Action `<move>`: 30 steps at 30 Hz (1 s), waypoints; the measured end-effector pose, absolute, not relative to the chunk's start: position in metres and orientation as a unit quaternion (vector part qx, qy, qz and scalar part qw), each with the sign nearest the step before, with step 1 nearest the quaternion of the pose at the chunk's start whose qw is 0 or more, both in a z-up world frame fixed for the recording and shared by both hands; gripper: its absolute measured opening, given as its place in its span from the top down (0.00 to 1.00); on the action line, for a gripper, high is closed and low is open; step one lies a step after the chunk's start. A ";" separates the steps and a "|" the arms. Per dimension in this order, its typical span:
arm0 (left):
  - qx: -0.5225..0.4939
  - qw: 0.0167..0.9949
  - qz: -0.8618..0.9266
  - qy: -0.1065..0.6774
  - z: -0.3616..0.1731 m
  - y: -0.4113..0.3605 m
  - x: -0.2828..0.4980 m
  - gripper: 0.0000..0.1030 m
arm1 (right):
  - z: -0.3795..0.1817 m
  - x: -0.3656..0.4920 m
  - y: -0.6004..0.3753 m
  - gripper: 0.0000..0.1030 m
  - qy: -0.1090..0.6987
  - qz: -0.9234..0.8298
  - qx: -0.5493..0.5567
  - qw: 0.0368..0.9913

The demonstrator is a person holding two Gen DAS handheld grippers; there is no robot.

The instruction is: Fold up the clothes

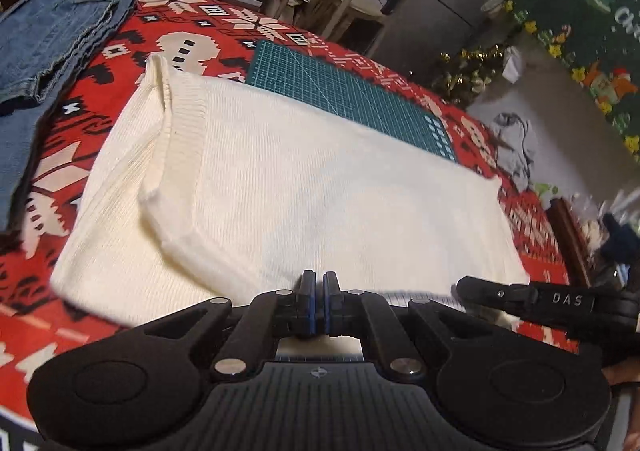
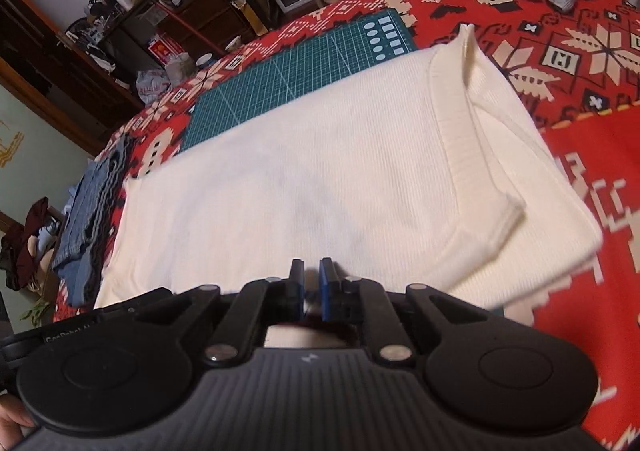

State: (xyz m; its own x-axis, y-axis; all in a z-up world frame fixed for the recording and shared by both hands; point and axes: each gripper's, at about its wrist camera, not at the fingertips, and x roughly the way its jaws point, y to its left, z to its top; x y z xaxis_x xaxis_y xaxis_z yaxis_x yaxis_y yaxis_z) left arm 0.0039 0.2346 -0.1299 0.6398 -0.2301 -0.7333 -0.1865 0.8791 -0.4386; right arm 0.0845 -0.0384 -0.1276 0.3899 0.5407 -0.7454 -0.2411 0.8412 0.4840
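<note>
Cream knit sweater [image 1: 320, 187]: soft, light, floppy; I'd pinch its near hem; left fingers [image 1: 308, 291] closed empty, right fingers [image 2: 297, 279] slightly parted, empty.

Your left wrist camera sits low and close at the near edge of the white sweater [image 1: 304, 187], facing across it toward the green cutting mat [image 1: 352, 91] and jeans [image 1: 52, 39] far left. Your right wrist camera looks from equally near, angled leftward over the same sweater [image 2: 320, 171]. Both share sweater, mat [image 2: 296, 75], jeans [image 2: 92, 211] and red tablecloth [image 1: 60, 179].
</note>
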 end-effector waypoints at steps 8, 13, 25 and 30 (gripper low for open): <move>-0.246 0.875 -0.058 0.413 -0.124 0.215 -0.005 0.94 | -0.124 0.063 -0.030 0.89 0.495 0.273 0.165 0.808; -0.240 0.868 -0.057 0.431 -0.136 0.212 0.004 0.95 | -0.135 0.065 -0.022 0.92 0.514 0.270 0.159 0.799; -0.270 0.853 -0.061 0.442 -0.137 0.212 -0.005 0.94 | -0.136 0.054 -0.010 0.89 0.526 0.295 0.138 0.786; -0.263 0.858 -0.055 0.438 -0.135 0.212 -0.010 0.94 | -0.132 0.051 -0.016 0.89 0.530 0.293 0.140 0.783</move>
